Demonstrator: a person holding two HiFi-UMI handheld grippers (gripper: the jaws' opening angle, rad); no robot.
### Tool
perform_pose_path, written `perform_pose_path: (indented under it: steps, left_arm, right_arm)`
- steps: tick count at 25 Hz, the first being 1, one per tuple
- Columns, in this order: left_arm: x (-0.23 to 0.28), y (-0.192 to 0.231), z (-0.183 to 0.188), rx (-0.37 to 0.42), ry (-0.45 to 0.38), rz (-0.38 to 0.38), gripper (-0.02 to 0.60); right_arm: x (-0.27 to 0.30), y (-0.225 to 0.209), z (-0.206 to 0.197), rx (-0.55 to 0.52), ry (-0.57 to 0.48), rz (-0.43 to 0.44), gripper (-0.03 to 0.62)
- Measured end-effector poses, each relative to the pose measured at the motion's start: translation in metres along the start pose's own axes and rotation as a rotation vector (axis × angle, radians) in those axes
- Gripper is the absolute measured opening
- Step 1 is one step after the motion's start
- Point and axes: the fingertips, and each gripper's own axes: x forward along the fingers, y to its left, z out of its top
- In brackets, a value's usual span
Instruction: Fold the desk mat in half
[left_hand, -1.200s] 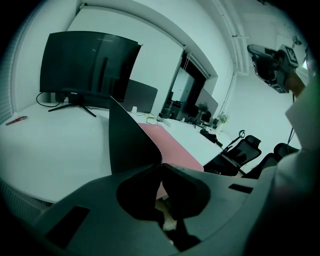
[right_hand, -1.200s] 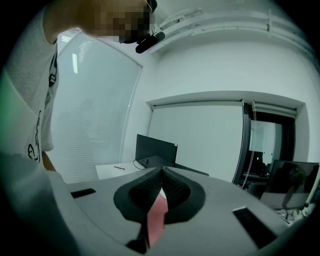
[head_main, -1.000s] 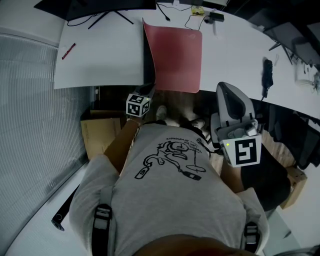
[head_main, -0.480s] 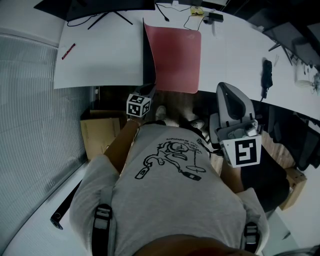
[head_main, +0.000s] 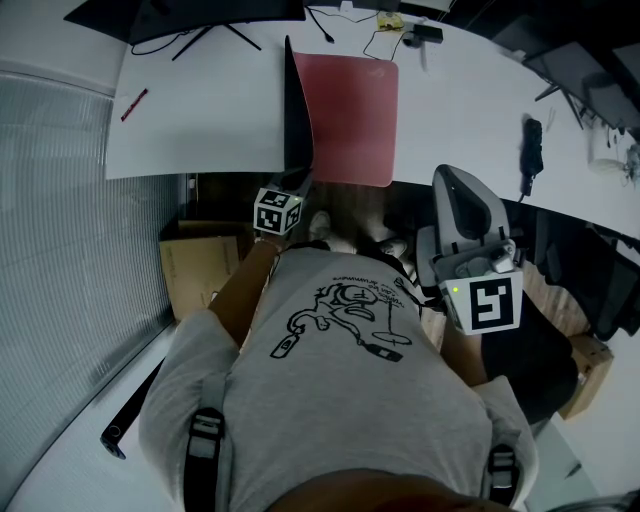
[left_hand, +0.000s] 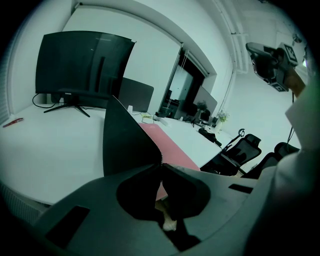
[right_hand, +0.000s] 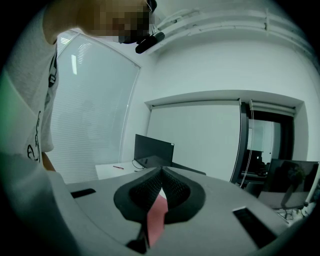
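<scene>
A white desk (head_main: 200, 110) carried a dark monitor (left_hand: 82, 65) on a splayed stand at its far edge. A red pen (head_main: 135, 103) lay near the desk's left end, and loose cables (head_main: 385, 40) ran along the back. A cardboard box (head_main: 195, 270) sat on the floor below the desk's near edge, and a black office chair (left_hand: 240, 150) stood off to the right.

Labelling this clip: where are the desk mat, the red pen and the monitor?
desk mat (head_main: 352, 120), head view, on its pink top face.
red pen (head_main: 135, 104), head view, on the middle of its barrel.
monitor (left_hand: 82, 65), left gripper view, on the middle of its dark screen.
</scene>
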Motion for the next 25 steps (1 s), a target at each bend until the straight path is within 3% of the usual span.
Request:
perform_pose_path:
  steps: [25]
  left_arm:
    - [0.026, -0.034, -0.002, 0.019, 0.035, -0.015, 0.032]
  right_arm:
    - [-0.022, -0.031, -0.009, 0.011, 0.003, -0.016, 0.006]
